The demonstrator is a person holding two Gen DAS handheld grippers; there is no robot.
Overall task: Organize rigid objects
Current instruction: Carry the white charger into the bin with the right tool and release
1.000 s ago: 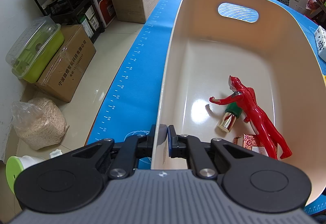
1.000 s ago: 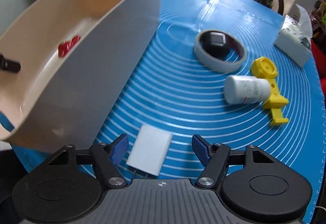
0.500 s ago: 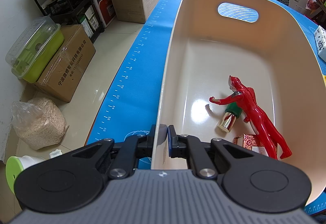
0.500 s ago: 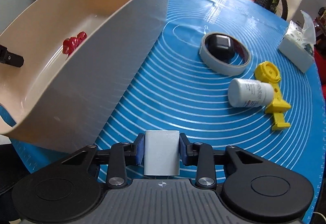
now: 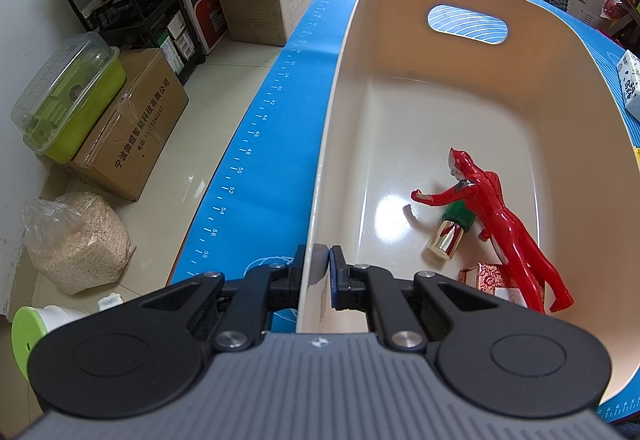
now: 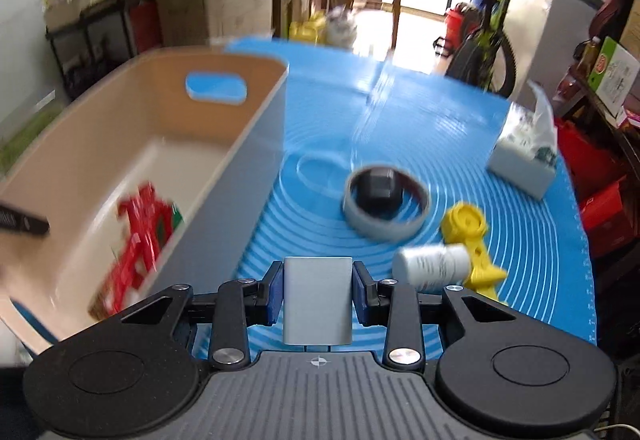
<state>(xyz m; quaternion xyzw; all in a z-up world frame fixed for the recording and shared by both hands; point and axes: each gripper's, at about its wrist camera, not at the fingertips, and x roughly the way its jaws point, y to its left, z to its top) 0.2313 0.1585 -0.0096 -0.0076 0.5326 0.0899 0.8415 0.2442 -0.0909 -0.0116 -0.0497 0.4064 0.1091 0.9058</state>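
Observation:
My left gripper (image 5: 317, 264) is shut on the near rim of the beige bin (image 5: 332, 111). Inside the bin lie a red toy figure (image 5: 496, 215), a small bottle with a green cap (image 5: 450, 230) and a red patterned box (image 5: 486, 276). My right gripper (image 6: 318, 290) is shut on a small white block (image 6: 318, 300) and holds it above the blue mat, right of the bin (image 6: 248, 143). On the mat lie a grey tape ring (image 6: 386, 213) with a black object (image 6: 378, 189) in it, a white bottle (image 6: 434, 262) and a yellow toy (image 6: 472, 240).
A tissue pack (image 6: 524, 159) sits at the mat's far right. The blue mat (image 5: 256, 167) ends at the table's left edge, with cardboard boxes (image 5: 132, 123), a green container (image 5: 68, 99) and a sack (image 5: 76, 240) on the floor beyond. A bicycle (image 6: 484, 39) stands behind the table.
My right gripper closed on the white block, lifted it off the mat and rose, with the view tilting up. The left gripper and the bin have not moved.

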